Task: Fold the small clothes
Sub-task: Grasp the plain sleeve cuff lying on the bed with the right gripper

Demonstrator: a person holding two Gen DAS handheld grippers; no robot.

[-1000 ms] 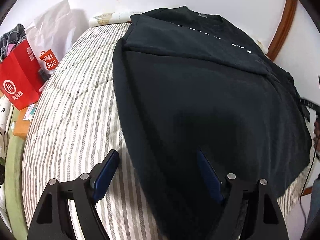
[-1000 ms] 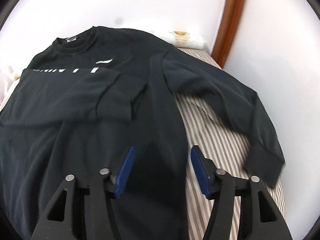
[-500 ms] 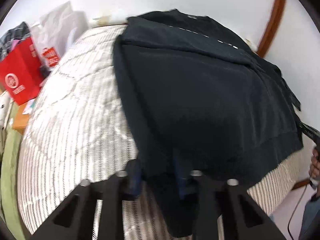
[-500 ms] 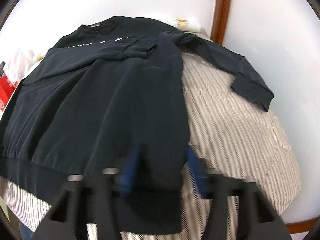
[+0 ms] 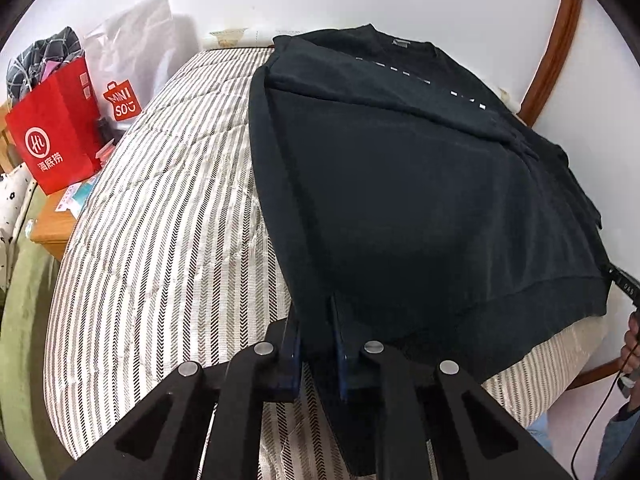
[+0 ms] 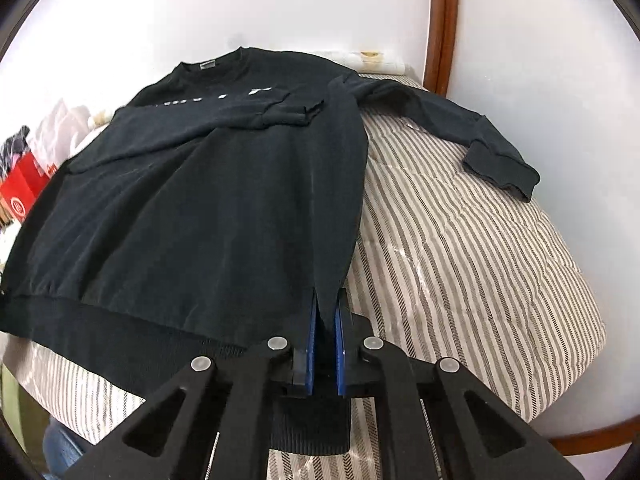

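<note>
A black long-sleeved sweatshirt [image 5: 420, 184] lies face up on a striped bed, collar toward the far wall. It also fills the right wrist view [image 6: 208, 216]. One sleeve is folded across the chest [image 6: 224, 120]; the other sleeve [image 6: 472, 136] lies stretched out on the bedding to the right. My left gripper [image 5: 316, 340] is shut on the sweatshirt's hem at its left bottom corner. My right gripper [image 6: 326, 340] is shut on the hem at its right bottom corner. The hem hangs over the bed's near edge.
The striped quilt [image 5: 160, 240] covers the bed. A red paper bag [image 5: 56, 136] and a white shopping bag [image 5: 132, 64] stand beyond the bed's left side by a wooden table [image 5: 52, 232]. A white wall and brown wooden trim [image 6: 440, 24] lie behind.
Both grippers were open over the sweatshirt's lower part, then drew back to the hem and shut on its bottom corners. The garment now looks pulled flatter.
</note>
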